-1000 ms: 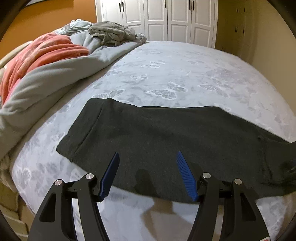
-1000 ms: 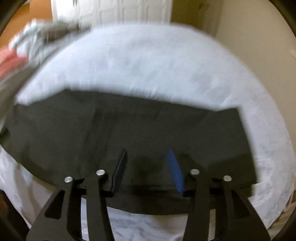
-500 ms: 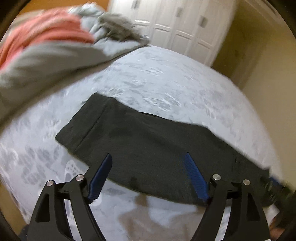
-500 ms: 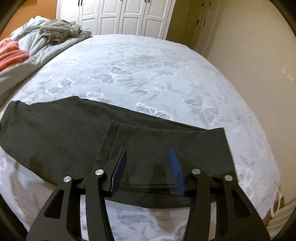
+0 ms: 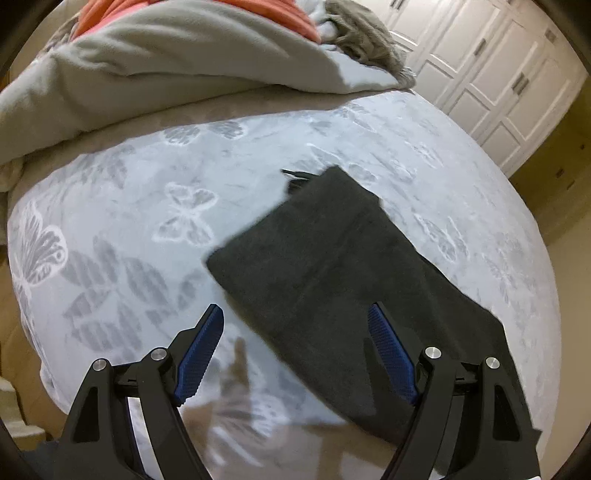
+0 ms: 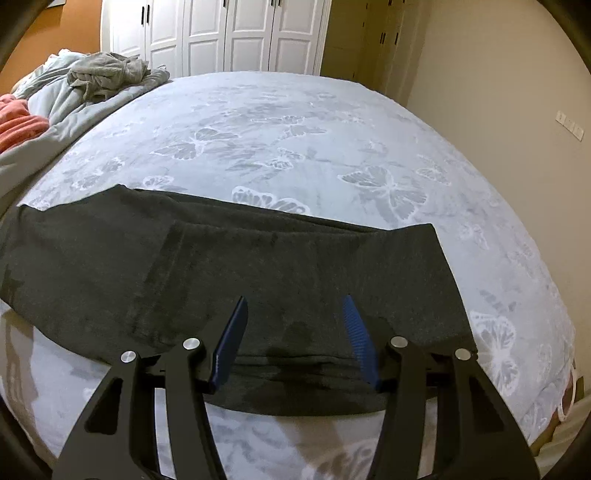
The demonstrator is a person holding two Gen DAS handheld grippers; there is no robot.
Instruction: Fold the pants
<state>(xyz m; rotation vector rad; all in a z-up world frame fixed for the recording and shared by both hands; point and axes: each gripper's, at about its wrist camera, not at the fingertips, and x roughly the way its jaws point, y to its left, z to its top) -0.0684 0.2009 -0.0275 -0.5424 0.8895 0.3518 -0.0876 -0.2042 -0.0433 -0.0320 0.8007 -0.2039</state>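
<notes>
Dark grey pants [image 5: 343, 266] lie flat in a long folded strip on the bed [image 5: 129, 229]. In the left wrist view one end of the strip points away. My left gripper [image 5: 295, 314] is open and empty, hovering over the near corner of that end. In the right wrist view the pants [image 6: 229, 266] stretch across the frame, and their right end shows a straight edge. My right gripper [image 6: 293, 306] is open and empty, just above the pants' near edge close to that right end.
The bed has a pale blue butterfly-print sheet [image 6: 295, 140]. A grey blanket [image 5: 166, 66] with an orange cloth [image 5: 207, 7] and crumpled grey clothes [image 6: 107, 72] are piled at the bed's left side. White wardrobe doors [image 6: 229, 33] stand beyond. A wall [image 6: 498, 92] is at right.
My left gripper has swung left toward the pants' left end, which now lies ahead of it. My right gripper has stayed open over the right end.
</notes>
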